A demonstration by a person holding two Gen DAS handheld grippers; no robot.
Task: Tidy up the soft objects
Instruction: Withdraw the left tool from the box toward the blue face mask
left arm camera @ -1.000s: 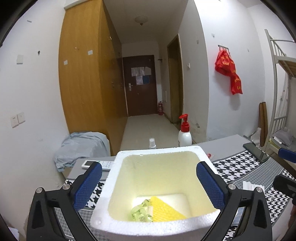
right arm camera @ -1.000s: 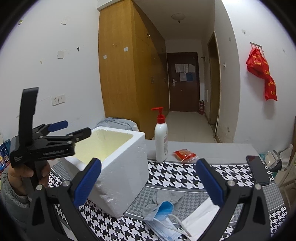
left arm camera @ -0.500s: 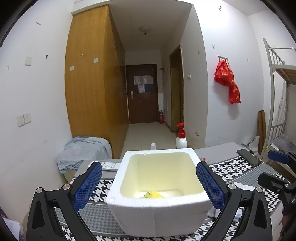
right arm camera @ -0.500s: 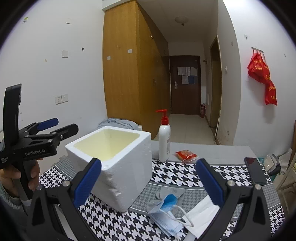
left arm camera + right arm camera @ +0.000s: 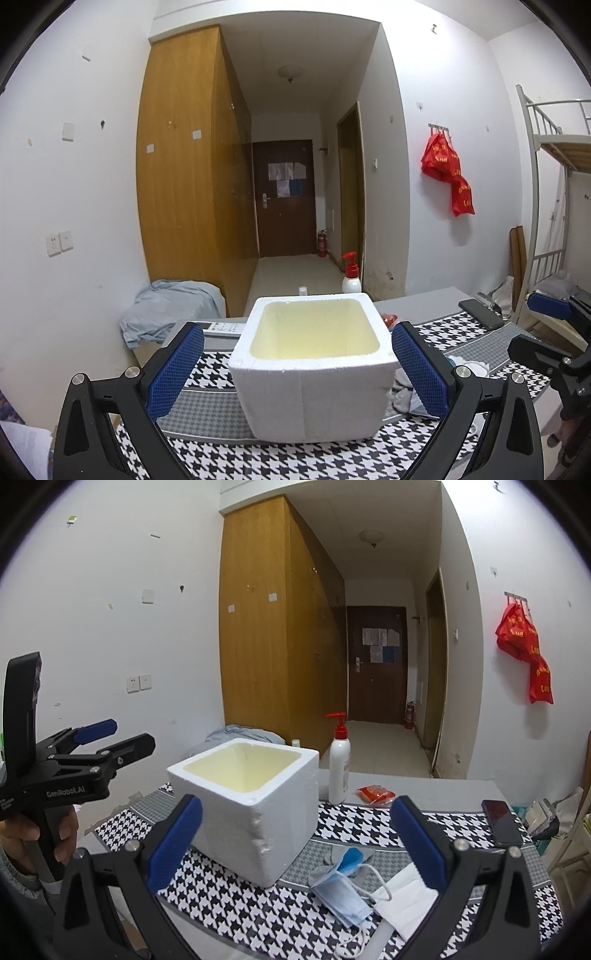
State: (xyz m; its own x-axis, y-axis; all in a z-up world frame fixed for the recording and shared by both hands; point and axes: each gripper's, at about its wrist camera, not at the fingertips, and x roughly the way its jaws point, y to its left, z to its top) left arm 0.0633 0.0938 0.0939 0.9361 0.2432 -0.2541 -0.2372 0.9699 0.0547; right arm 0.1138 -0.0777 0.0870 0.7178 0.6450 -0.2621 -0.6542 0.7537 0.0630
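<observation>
Both grippers are spread wide and empty: the left gripper point(image 5: 297, 373) hangs in front of the foam box point(image 5: 312, 373), the right gripper point(image 5: 295, 843) above the soft things on the desk point(image 5: 369, 818) just right of the box: a blue mask point(image 5: 341, 893), a grey mask point(image 5: 334, 862) and a white tissue point(image 5: 404, 901). The next pick looks like the blue mask; I would come down over its bunched middle, pinch cloth rather than the ear loop, and lift clear of the tissue. Since a second ago the left gripper has drawn back and lowered, so the box's yellow and green contents have dropped out of sight behind its rim.
</observation>
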